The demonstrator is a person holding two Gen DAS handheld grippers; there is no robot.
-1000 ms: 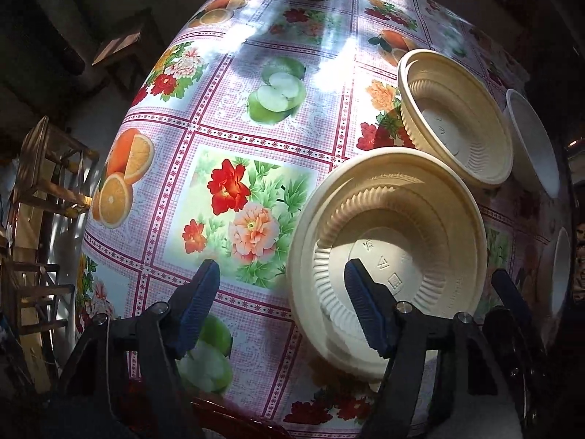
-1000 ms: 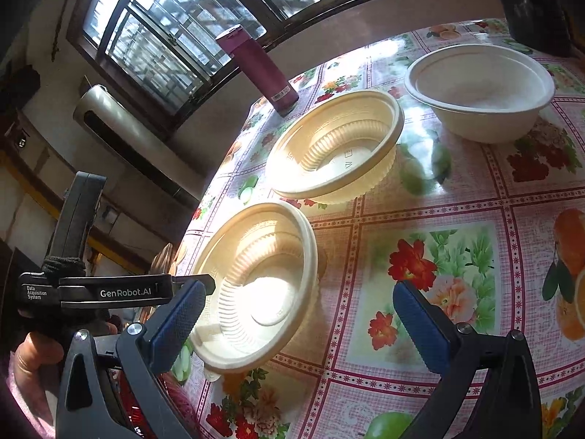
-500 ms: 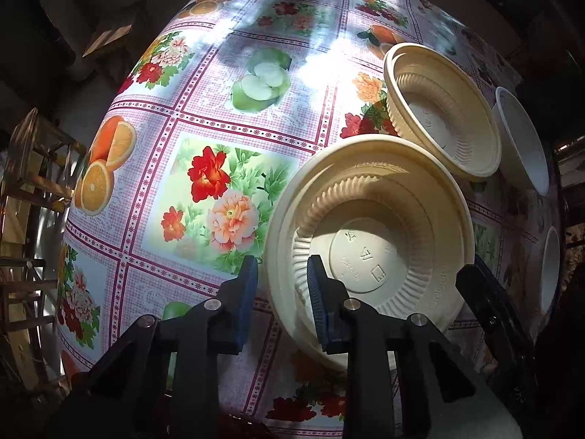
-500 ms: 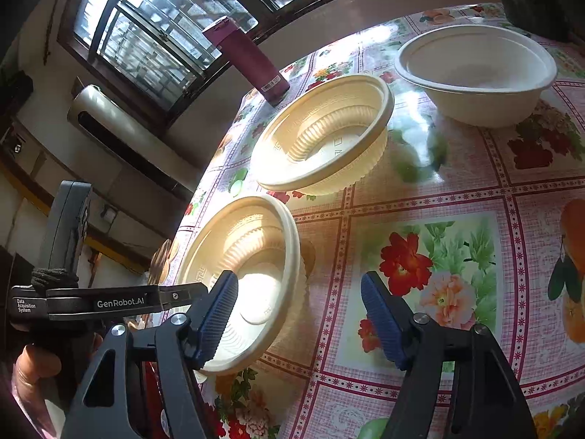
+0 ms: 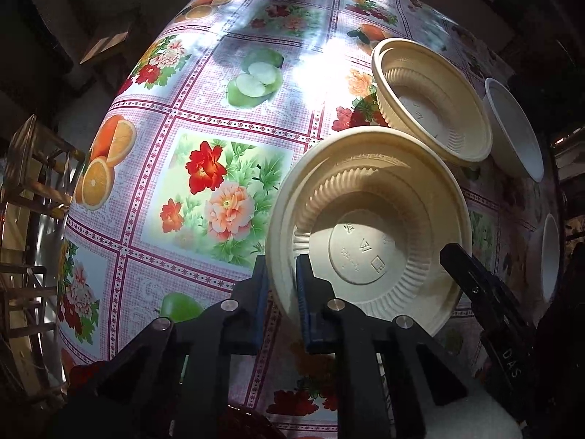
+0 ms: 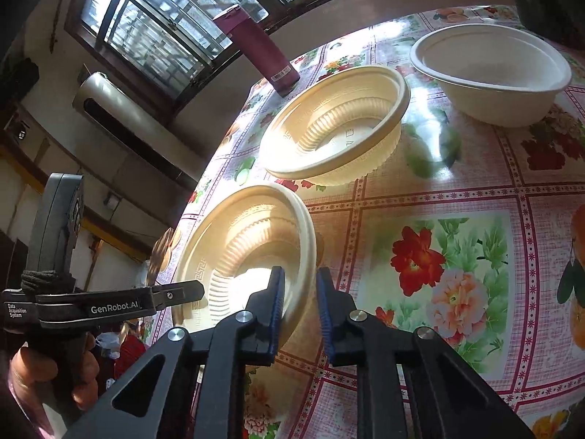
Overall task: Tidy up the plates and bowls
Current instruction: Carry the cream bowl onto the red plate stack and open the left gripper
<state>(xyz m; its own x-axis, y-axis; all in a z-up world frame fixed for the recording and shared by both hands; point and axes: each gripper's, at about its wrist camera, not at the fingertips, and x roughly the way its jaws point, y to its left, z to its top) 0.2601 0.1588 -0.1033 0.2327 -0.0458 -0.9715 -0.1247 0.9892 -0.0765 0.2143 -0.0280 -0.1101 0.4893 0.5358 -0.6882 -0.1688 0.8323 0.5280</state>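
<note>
Pinching the near cream bowl (image 5: 369, 226) from opposite sides, the left hand-held gripper (image 5: 281, 292) is clamped on its left rim and the right hand-held gripper (image 6: 298, 303) on its right rim, one blue pad inside the wall and one outside. Just beyond both grippers a second cream bowl (image 6: 334, 124) sits tilted on the flowered worktop (image 6: 457, 190). Farther ahead of the right one stand a white bowl (image 6: 490, 73) and a maroon bottle (image 6: 256, 47).
</note>
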